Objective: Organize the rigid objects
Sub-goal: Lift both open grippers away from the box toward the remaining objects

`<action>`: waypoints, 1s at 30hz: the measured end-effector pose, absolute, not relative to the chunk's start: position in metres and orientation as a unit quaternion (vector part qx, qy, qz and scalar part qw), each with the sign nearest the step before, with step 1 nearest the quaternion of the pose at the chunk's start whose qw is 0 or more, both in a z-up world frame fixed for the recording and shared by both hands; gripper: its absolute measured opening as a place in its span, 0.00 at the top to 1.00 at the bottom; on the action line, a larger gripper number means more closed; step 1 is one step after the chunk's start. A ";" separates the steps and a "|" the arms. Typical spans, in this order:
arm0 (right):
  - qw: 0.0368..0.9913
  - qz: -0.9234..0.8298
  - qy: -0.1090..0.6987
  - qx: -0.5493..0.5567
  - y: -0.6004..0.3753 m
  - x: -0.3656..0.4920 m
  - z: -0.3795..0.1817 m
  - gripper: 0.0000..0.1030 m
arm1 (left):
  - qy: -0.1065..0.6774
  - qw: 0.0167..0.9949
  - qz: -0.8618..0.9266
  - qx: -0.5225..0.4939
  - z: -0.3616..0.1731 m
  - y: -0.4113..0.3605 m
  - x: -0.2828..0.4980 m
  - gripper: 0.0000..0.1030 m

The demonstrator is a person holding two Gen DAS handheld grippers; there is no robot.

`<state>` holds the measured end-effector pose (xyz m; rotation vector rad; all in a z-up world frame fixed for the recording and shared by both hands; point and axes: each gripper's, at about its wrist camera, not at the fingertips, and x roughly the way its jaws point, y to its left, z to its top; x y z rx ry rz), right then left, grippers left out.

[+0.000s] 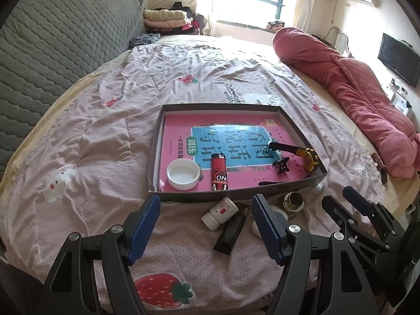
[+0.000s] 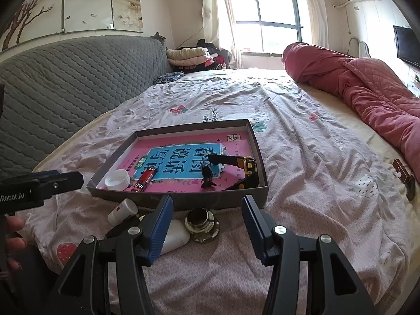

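Note:
A shallow cardboard box (image 1: 155,141) (image 2: 181,199) lies on the bed with a pink book as its floor. In it are a white lid (image 1: 183,174) (image 2: 117,180), a red lighter (image 1: 219,172) (image 2: 144,181), a black hair clip (image 1: 282,166) (image 2: 207,177) and a yellow-and-black watch (image 1: 311,158) (image 2: 248,166). In front of the box lie a white pill bottle (image 1: 220,213) (image 2: 122,211), a black rectangular stick (image 1: 231,233), a white oval piece (image 2: 174,239) and a brass round jar (image 1: 293,203) (image 2: 201,223). My left gripper (image 1: 206,225) and right gripper (image 2: 207,228) both hover open above these, holding nothing.
A rolled red quilt (image 1: 362,99) (image 2: 367,86) lies along the right side of the bed. A grey padded headboard (image 1: 52,60) stands at the left. Small dark objects (image 2: 405,176) sit on the bedsheet at the far right. A person's hand (image 2: 13,236) shows at the left edge.

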<state>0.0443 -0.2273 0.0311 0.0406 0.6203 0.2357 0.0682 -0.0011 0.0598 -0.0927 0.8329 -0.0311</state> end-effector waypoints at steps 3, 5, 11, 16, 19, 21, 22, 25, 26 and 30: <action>0.945 0.118 0.305 0.020 -0.226 0.039 0.033 0.48 | 0.404 0.913 -0.015 -0.043 0.061 -0.002 0.064 0.29; 0.945 0.118 0.304 0.019 -0.227 0.037 0.033 0.48 | 0.407 0.912 -0.018 -0.041 0.061 -0.003 0.062 0.29; 0.944 0.124 0.305 0.029 -0.228 0.028 0.036 0.48 | 0.414 0.909 -0.026 -0.033 0.060 -0.010 0.055 0.29; 0.943 0.130 0.304 0.030 -0.226 0.022 0.038 0.48 | 0.422 0.905 -0.035 -0.032 0.056 -0.014 0.051 0.29; 0.943 0.131 0.304 0.028 -0.224 0.020 0.038 0.48 | 0.426 0.903 -0.036 -0.030 0.053 -0.017 0.049 0.29; 0.943 0.131 0.304 0.030 -0.224 0.019 0.038 0.48 | 0.428 0.903 -0.035 -0.028 0.051 -0.018 0.048 0.29; 0.943 0.131 0.304 0.030 -0.224 0.019 0.038 0.48 | 0.430 0.902 -0.036 -0.027 0.050 -0.019 0.047 0.29; 0.943 0.130 0.305 0.028 -0.223 0.018 0.038 0.48 | 0.435 0.900 -0.035 -0.023 0.046 -0.021 0.045 0.29; 0.943 0.130 0.305 0.027 -0.223 0.018 0.038 0.48 | 0.436 0.899 -0.035 -0.022 0.046 -0.021 0.045 0.29; 0.942 0.132 0.308 0.024 -0.223 0.018 0.037 0.48 | 0.447 0.893 -0.034 -0.025 0.038 -0.019 0.044 0.29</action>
